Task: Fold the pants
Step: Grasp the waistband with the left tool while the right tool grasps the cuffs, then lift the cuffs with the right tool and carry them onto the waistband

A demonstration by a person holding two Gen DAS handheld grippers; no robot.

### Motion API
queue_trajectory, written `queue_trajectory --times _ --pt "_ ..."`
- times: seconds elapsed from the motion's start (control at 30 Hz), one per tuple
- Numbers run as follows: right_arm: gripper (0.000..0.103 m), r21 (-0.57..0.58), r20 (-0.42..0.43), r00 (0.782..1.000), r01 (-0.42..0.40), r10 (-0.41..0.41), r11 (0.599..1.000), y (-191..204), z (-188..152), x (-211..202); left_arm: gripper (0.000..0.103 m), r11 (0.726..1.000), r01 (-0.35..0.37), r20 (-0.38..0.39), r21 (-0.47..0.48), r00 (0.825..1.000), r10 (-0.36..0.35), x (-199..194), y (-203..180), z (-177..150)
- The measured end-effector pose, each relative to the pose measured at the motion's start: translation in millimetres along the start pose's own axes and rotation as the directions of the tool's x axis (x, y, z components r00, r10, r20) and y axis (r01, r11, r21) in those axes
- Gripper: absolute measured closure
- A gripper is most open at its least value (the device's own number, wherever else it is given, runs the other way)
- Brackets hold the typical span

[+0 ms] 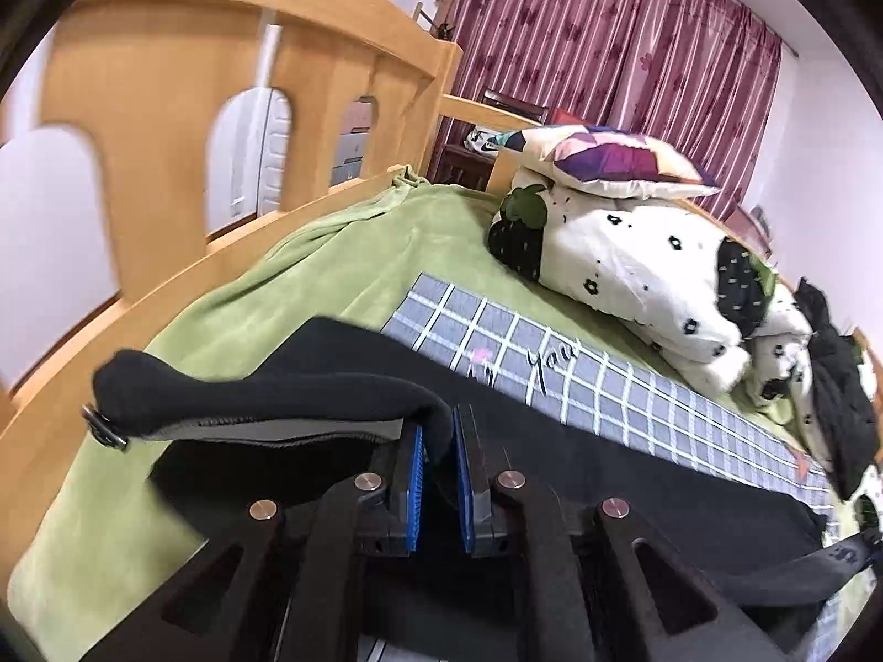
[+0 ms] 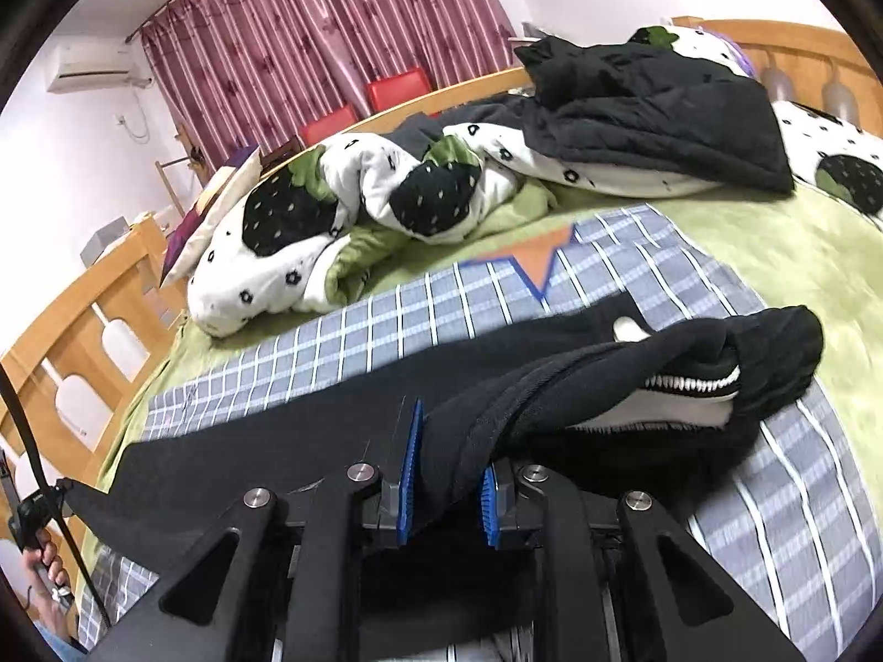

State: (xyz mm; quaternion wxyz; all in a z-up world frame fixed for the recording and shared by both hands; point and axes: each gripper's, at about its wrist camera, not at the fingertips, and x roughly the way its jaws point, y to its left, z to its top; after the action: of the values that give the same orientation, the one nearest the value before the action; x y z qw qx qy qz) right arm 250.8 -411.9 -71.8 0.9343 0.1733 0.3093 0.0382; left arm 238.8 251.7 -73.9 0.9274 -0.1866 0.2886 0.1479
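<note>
Black pants (image 1: 634,458) lie stretched across a grey checked sheet (image 1: 607,386) on a bed. My left gripper (image 1: 439,441) is shut on one end of the pants, and the fabric with a grey lining and a metal ring (image 1: 105,430) rises to the left of the jaws. My right gripper (image 2: 450,463) is shut on the other end of the pants (image 2: 331,391), where a bunched edge with white lining and a zipper (image 2: 690,386) hangs off to the right. Both ends are lifted above the sheet.
A green blanket (image 1: 309,287) covers the mattress. A white strawberry-print quilt (image 1: 634,270) and a patterned pillow (image 1: 612,160) are heaped at the far side, with a dark jacket (image 2: 662,105) on top. A wooden bed rail (image 1: 232,83) stands on the left.
</note>
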Motion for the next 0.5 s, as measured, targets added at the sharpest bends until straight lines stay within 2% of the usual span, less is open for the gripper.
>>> queue_trajectory --times 0.1,0.2,0.27,0.3,0.33,0.37,0.4,0.43,0.5 --pt "0.084 0.029 -0.037 0.999 0.009 -0.008 1.0 -1 22 46 0.092 1.0 -0.028 -0.008 0.001 1.0 0.028 43 -15 5" --pt "0.081 0.057 -0.107 0.994 0.043 -0.037 0.997 -4 34 102 0.092 0.997 -0.077 -0.069 0.012 0.995 0.078 97 -30 0" --pt "0.074 0.053 -0.146 0.988 0.064 -0.056 0.997 -5 36 131 0.089 0.994 -0.11 -0.101 0.002 0.989 0.11 118 -32 -2" --pt "0.072 0.054 -0.163 0.985 0.07 -0.06 0.996 -5 37 141 0.073 0.991 -0.133 -0.122 -0.006 0.984 0.131 124 -32 -2" --pt "0.066 0.064 -0.165 0.985 0.07 -0.059 0.995 -7 37 147 0.05 0.991 -0.136 -0.141 -0.012 0.981 0.133 128 -34 -1" --pt "0.056 0.074 -0.159 0.986 0.063 -0.051 0.995 -9 36 148 0.039 0.993 -0.114 -0.153 -0.019 0.982 0.11 126 -34 -1" --pt "0.048 0.085 -0.151 0.988 0.039 -0.026 0.996 -9 35 146 0.033 0.996 -0.088 -0.141 -0.02 0.986 0.085 120 -36 -2" --pt "0.036 0.087 -0.157 0.987 -0.015 0.028 0.996 -9 34 141 0.033 0.997 -0.077 -0.124 -0.009 0.989 0.075 112 -37 -3" --pt "0.035 0.075 -0.147 0.988 -0.032 0.043 0.997 -8 30 127 0.033 0.995 -0.092 -0.112 0.047 0.989 0.096 92 -42 -6"
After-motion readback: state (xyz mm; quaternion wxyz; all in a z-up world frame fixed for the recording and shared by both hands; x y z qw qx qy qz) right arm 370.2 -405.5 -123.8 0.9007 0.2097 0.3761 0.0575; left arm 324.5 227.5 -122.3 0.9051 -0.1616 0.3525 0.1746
